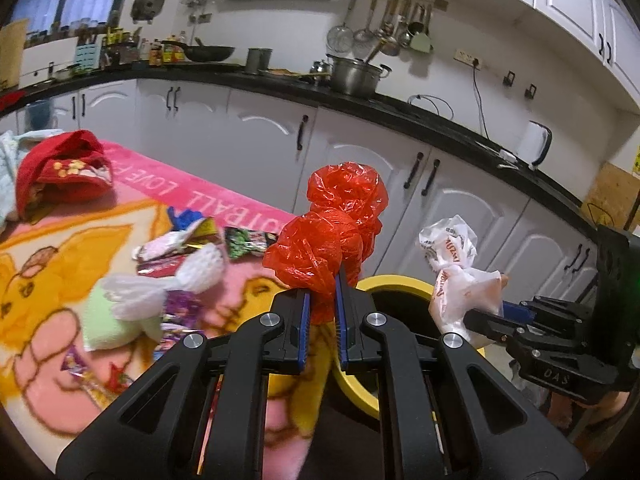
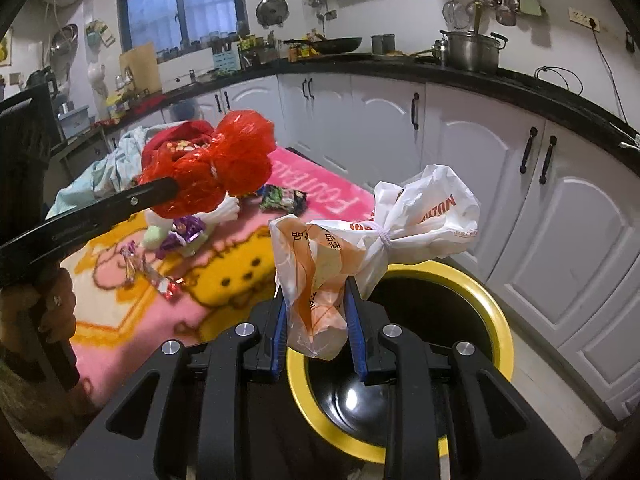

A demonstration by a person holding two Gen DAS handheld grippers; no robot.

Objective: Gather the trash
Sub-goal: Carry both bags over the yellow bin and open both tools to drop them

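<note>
Now left gripper [image 1: 323, 300] clamped on red plastic bag [image 1: 332, 232]; right gripper [image 2: 316, 312] pinching white knotted bag [image 2: 360, 236]; yellow-rimmed bin [image 2: 500, 320] just beyond right fingertips.

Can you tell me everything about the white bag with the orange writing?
The white bag is thin, crinkly plastic with orange print and letters. It is bunched up and tied around the middle with a pale band, so it puffs out at both ends. The right tool is shut on its lower end and holds it in the air, above the bin with the yellow rim. Its top end leans toward the cupboards. Only the tool touches it. What is inside cannot be seen.
</note>
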